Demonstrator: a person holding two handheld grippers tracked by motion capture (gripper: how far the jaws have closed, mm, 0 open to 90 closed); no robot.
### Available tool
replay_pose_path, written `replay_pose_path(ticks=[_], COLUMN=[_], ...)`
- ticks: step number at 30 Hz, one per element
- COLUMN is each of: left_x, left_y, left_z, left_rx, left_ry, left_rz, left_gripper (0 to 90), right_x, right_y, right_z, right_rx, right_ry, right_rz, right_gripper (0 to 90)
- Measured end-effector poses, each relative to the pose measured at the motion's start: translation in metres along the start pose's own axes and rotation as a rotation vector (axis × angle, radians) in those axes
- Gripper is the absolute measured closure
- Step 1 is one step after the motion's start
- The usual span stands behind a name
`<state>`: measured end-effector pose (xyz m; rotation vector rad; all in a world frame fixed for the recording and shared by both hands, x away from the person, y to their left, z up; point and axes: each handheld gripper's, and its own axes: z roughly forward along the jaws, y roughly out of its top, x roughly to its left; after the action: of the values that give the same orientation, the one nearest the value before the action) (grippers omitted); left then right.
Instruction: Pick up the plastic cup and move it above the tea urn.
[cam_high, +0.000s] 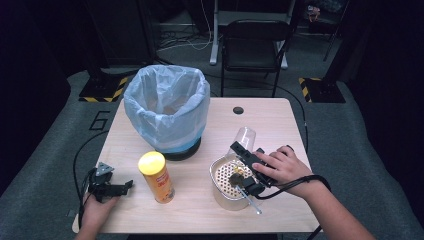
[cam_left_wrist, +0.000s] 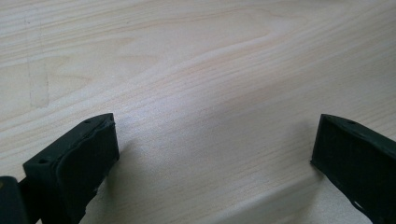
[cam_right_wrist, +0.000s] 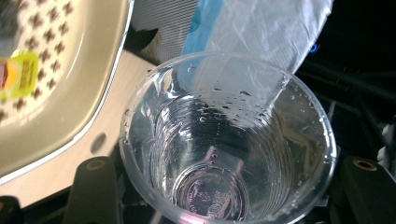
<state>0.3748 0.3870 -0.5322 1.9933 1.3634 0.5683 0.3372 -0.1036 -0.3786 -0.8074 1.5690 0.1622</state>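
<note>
A wooden table (cam_high: 280, 125) carries a bag-lined bin (cam_high: 166, 107) at its back. A perforated pot (cam_high: 227, 182) sits front right, beside a yellow can (cam_high: 156, 176). The right gripper (cam_high: 246, 155) pinches a wet clear cup (cam_right_wrist: 229, 140), tilted over the pot. The left gripper (cam_high: 117, 187) rests spread front left.

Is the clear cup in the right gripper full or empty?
Empty: the right gripper view looks straight down the clear cup to its bare base, with droplets clinging to the walls.
</note>
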Motion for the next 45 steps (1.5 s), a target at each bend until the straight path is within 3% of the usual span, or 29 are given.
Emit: replay_pose_path(ticks=[6, 12, 18, 26, 31, 38, 45], left_x=[0.0, 0.0, 0.0, 0.0, 0.0, 0.0, -0.001], left_y=[0.0, 0.0, 0.0, 0.0, 0.0, 0.0, 0.0], left_z=[0.0, 0.0, 0.0, 0.0, 0.0, 0.0, 0.0], left_rx=[0.0, 0.0, 0.0, 0.0, -0.004, -0.001, 0.006], left_ry=[0.0, 0.0, 0.0, 0.0, 0.002, -0.001, -0.01], left_rz=[0.0, -0.001, 0.0, 0.0, 0.003, 0.005, -0.003], left_gripper=[0.3, 0.3, 0.3, 0.3, 0.3, 0.0, 0.0], right_x=[-0.01, -0.017, -0.026, -0.038, -0.042, -0.059, -0.075], right_y=[-0.009, -0.018, -0.031, -0.049, -0.058, -0.069, -0.071], right_z=[0.002, 0.005, 0.006, 0.01, 0.015, 0.022, 0.032], right_rx=[-0.055, -0.108, -0.187, -0.297, -0.317, -0.322, -0.307], right_ry=[0.015, 0.076, 0.107, 0.203, 0.249, 0.326, 0.36], right_rz=[0.249, 0.478, 0.774, 1.098, 1.222, 1.415, 1.481], right_gripper=[35.0, 35.3, 35.4, 35.2, 35.0, 34.9, 35.1])
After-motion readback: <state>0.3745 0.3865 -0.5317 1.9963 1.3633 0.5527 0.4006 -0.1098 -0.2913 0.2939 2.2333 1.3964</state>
